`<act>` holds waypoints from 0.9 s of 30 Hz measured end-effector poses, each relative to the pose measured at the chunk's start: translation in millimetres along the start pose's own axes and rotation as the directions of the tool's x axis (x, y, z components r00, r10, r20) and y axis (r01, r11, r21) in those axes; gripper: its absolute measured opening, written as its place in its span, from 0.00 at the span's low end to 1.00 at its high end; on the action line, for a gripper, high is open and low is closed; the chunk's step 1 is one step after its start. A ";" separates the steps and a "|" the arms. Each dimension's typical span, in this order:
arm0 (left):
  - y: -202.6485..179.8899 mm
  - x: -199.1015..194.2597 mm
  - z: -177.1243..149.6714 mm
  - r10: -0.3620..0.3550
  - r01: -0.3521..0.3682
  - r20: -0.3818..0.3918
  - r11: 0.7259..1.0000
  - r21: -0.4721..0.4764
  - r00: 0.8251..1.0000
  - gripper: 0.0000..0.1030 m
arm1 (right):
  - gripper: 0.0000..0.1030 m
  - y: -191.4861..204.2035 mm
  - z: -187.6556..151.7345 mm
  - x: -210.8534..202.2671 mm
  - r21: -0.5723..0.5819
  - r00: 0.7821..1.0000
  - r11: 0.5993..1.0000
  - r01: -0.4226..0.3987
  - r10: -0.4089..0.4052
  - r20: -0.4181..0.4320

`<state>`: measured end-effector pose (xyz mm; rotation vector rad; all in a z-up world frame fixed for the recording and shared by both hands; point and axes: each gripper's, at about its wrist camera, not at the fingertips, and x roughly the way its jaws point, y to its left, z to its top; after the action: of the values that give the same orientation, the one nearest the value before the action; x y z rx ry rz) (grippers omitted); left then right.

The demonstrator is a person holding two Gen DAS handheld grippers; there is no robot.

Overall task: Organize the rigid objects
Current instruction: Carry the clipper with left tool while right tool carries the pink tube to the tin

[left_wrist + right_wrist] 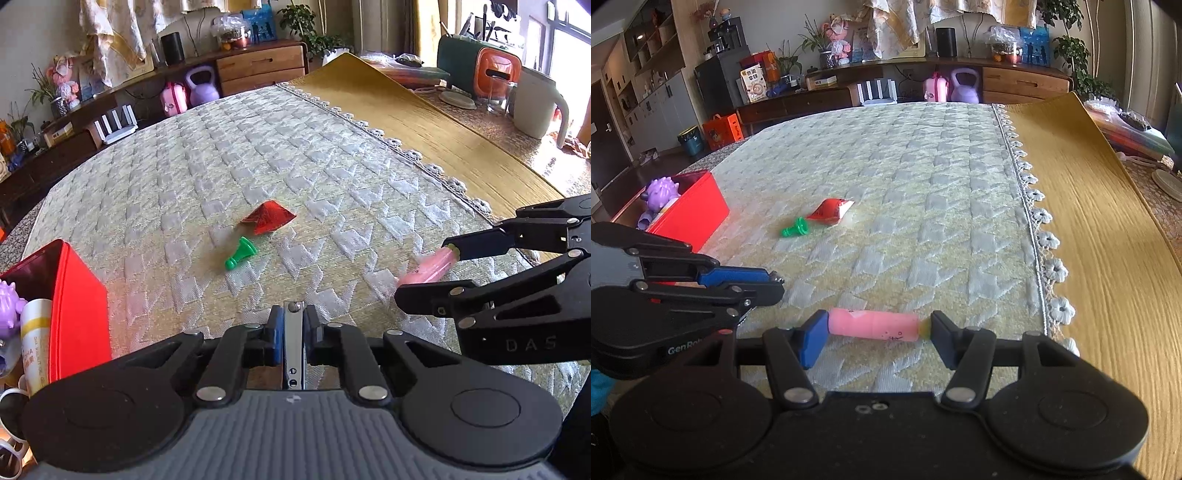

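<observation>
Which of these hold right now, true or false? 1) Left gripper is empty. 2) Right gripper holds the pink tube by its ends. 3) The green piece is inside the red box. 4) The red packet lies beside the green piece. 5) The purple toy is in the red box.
1) False: the left gripper is shut on a flat metal clipper-like tool.
2) True: the right gripper clamps the pink tube end to end.
3) False: the green piece lies on the quilted cloth, outside the red box.
4) True: the red packet is right next to it.
5) True: the purple toy sits in it.
</observation>
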<state>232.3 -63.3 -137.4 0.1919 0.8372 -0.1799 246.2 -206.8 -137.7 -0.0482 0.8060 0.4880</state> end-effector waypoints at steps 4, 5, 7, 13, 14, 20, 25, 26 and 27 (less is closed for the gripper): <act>6.4 -4.6 0.5 0.009 -0.009 -0.001 0.999 -0.046 1.000 0.11 | 0.57 3.1 0.1 -4.9 -0.001 1.000 1.000 0.002 -0.002 0.003; 9.4 -6.5 0.6 0.008 -0.008 -0.003 0.998 -0.062 1.000 0.11 | 0.57 5.7 2.1 -6.3 -0.007 1.000 1.000 0.005 -0.005 0.007; 16.0 -11.9 1.1 0.010 -0.011 -0.003 0.995 -0.098 1.000 0.11 | 0.57 9.0 3.3 -11.5 -0.016 1.000 1.000 0.007 -0.007 0.015; 30.7 -34.5 0.9 0.001 0.002 0.015 0.985 -0.172 1.000 0.11 | 0.57 24.6 10.7 -30.8 -0.046 0.999 0.999 0.003 -0.001 0.045; 32.4 -39.7 0.6 0.000 0.004 0.021 0.984 -0.180 1.000 0.11 | 0.57 27.8 11.9 -33.9 -0.051 0.999 0.999 0.002 0.000 0.049; 45.3 -69.8 -1.9 0.003 0.009 0.053 0.974 -0.225 0.999 0.11 | 0.57 53.2 18.3 -57.3 -0.099 0.997 0.995 -0.005 0.013 0.080; 60.6 -97.2 -4.8 0.022 0.001 0.090 0.967 -0.256 0.996 0.11 | 0.57 80.4 25.2 -72.6 -0.147 0.994 0.989 -0.009 0.025 0.106; 64.1 -102.3 -5.7 0.027 -0.001 0.095 0.965 -0.263 0.995 0.11 | 0.57 86.4 26.2 -75.3 -0.157 0.993 0.987 -0.010 0.027 0.111; 68.2 -107.5 -6.6 0.032 -0.003 0.100 0.962 -0.271 0.994 0.11 | 0.57 91.8 27.3 -77.6 -0.168 0.993 0.986 -0.011 0.031 0.115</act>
<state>172.9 13.1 -54.4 -0.0670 0.7473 -0.0563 179.1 -150.3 -51.2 -0.1650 0.6496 0.5724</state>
